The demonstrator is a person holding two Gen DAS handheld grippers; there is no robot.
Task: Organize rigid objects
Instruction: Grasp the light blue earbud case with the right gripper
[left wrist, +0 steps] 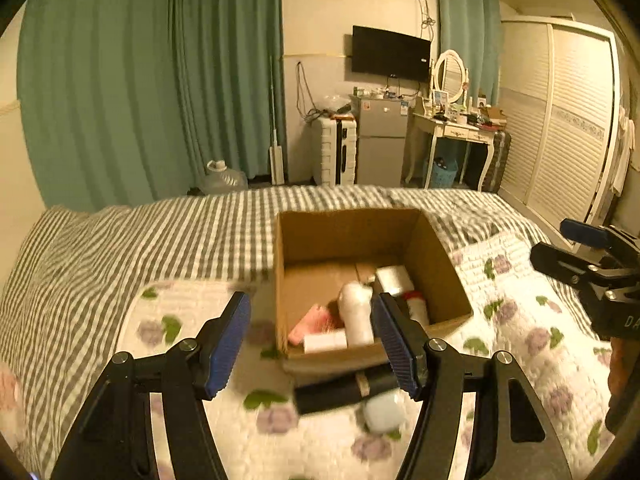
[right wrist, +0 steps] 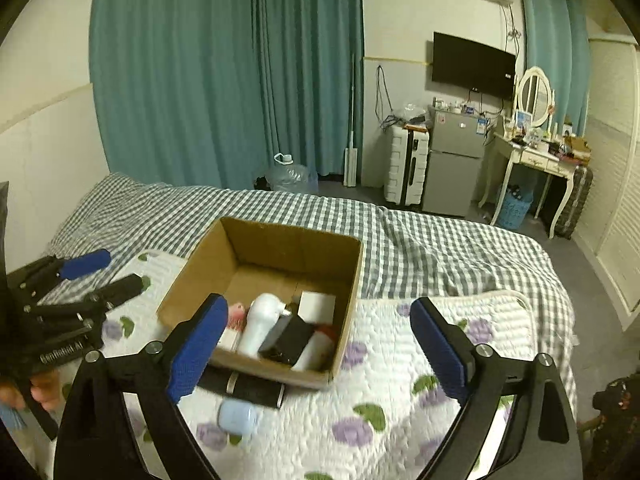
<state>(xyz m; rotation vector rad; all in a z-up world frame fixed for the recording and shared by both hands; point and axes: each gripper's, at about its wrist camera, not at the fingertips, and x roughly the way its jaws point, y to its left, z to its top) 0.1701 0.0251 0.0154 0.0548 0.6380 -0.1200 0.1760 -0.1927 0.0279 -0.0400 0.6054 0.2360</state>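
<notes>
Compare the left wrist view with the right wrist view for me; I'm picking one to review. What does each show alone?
Only the left wrist view shows a louvred wardrobe front in full and the right tongs from the side. Only the right wrist view shows the left tongs from the side and a black item inside the box. Both show the cardboard box, white bottle, black tube and pale blue case on the bed.

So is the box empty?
No, the box already holds a white bottle, a black case and a few other things.
</notes>
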